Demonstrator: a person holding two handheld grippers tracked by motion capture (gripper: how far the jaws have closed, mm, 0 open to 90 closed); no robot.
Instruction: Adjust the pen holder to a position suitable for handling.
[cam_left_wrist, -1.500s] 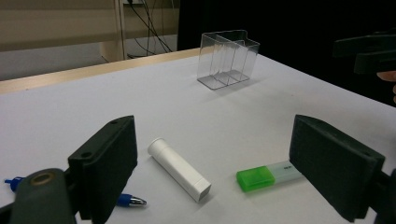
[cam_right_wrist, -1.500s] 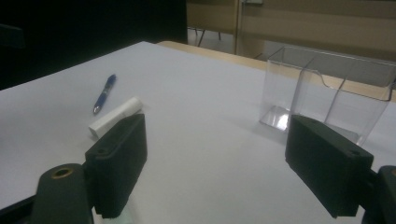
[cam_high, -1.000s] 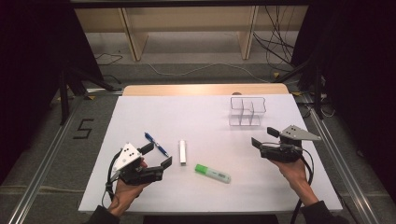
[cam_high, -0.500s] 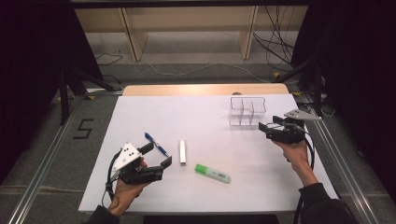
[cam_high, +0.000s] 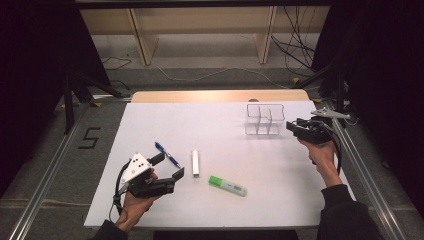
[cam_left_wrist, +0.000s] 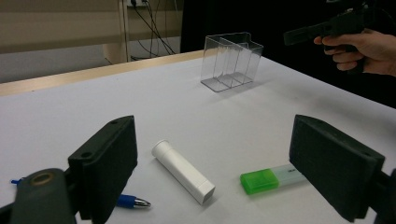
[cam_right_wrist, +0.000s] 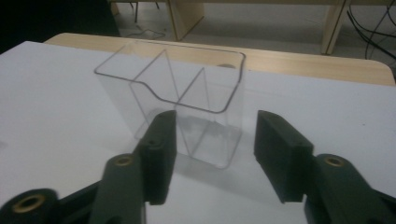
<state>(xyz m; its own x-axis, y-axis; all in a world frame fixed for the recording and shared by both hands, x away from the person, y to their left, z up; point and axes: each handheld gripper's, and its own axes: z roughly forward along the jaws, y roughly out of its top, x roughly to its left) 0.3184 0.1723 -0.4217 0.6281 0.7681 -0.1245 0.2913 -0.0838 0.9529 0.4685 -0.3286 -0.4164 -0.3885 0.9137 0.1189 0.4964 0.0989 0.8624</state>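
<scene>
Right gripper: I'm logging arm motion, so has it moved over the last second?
Yes. In the high view the right gripper has gone away from the person and slightly toward the table's right edge, ending beside the clear box, jaws open, not touching.

High view looks down from above; both close gripper views share the clear organizer (cam_high: 265, 120), perhaps slightly blurred.

Bright, evenly lit table (cam_high: 150, 125); dark surroundings; slightly soft focus.
</scene>
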